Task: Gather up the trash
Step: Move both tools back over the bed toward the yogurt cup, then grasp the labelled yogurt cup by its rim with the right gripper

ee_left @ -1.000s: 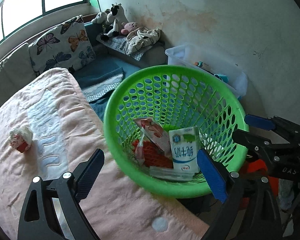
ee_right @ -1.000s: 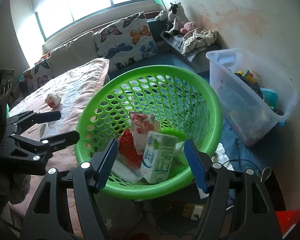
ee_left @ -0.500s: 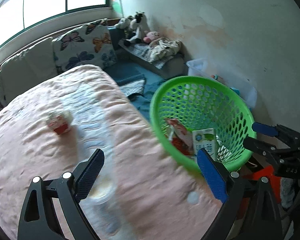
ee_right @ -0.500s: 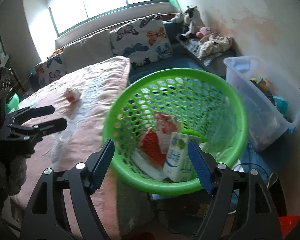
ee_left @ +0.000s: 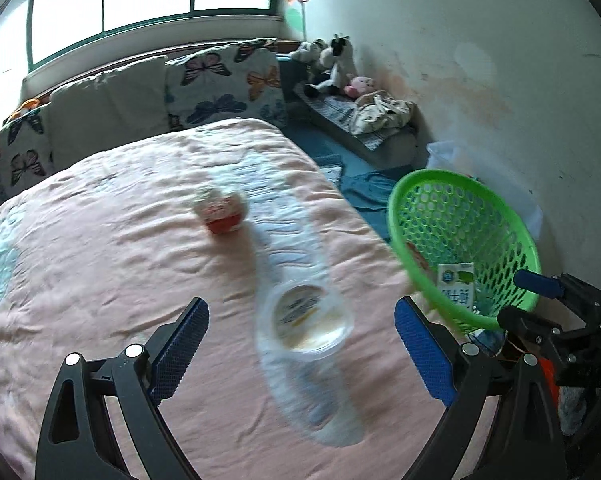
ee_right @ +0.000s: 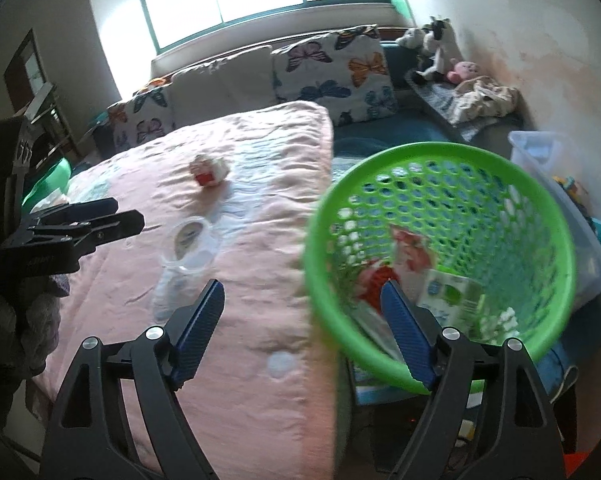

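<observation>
Two grippers, left (ee_left: 300,344) & right (ee_right: 300,328), both wide, nothing held; right's jaws just opened further. Milk carton (ee_left: 455,286) print unreadable, in green basket (ee_right: 556,216).

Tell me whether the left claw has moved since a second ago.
Yes. The left claw has swung away from the green basket, which it faced before, and now hangs open above the clear plastic cup on the pink bedspread.

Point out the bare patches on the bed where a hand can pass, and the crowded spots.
Free: the pink blanket left of the crumpled wrapper, and the strip between the clear cup and the pillows. Crowded: the bed's right edge, where the green basket sits close, already holding a milk carton and wrappers.
</observation>
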`<state>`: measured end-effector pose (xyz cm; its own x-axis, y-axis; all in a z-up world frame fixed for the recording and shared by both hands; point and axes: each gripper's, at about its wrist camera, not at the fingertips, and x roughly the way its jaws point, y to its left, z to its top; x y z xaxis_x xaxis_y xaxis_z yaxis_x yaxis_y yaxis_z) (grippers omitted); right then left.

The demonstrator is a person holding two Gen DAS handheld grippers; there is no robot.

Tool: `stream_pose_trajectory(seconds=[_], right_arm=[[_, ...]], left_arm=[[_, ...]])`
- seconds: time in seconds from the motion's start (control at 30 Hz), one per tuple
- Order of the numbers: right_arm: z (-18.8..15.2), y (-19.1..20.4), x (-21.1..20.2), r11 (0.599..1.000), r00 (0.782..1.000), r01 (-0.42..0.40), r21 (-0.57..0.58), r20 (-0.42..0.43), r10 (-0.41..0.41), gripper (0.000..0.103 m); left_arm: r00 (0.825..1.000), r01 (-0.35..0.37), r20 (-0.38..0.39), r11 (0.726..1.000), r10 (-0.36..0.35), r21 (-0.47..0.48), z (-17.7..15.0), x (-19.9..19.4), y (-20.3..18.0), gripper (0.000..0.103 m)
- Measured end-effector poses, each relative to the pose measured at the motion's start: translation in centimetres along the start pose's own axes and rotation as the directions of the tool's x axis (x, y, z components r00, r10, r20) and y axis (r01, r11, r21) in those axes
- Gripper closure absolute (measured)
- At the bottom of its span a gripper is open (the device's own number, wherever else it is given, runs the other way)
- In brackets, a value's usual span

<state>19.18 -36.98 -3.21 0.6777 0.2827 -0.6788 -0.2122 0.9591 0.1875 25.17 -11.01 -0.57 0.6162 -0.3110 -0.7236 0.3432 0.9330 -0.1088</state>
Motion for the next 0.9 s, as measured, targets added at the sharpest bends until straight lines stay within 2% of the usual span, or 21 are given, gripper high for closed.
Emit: stream_pose_trajectory(seconds=[0.37,0.63,0.9], right_arm=[[0.8,5.7,3.3,0.994,0.998,-0.058,-0.090,-0.035,0.055,0.020],[1.3,8.3,6.1,0.989,0.995,-0.088,-0.120,-0.066,0.081,0.020],[1.4,10.5,9.0,0.981,0.993,-0.084,-0.176,-0.094,0.068,0.020]], left_arm=[[0.998,-0.060,0.006,0.994,0.061,-0.091,-1.9,-2.0,5.5,0.012],[0.996,-0.090,0.007,0.987,0.092,-0.135,-3.1,-3.2,8.4,0.011],[0.994,-0.112,-0.002,0.979,0.114,-0.170,-4.0,-3.8,10.5,0.011]])
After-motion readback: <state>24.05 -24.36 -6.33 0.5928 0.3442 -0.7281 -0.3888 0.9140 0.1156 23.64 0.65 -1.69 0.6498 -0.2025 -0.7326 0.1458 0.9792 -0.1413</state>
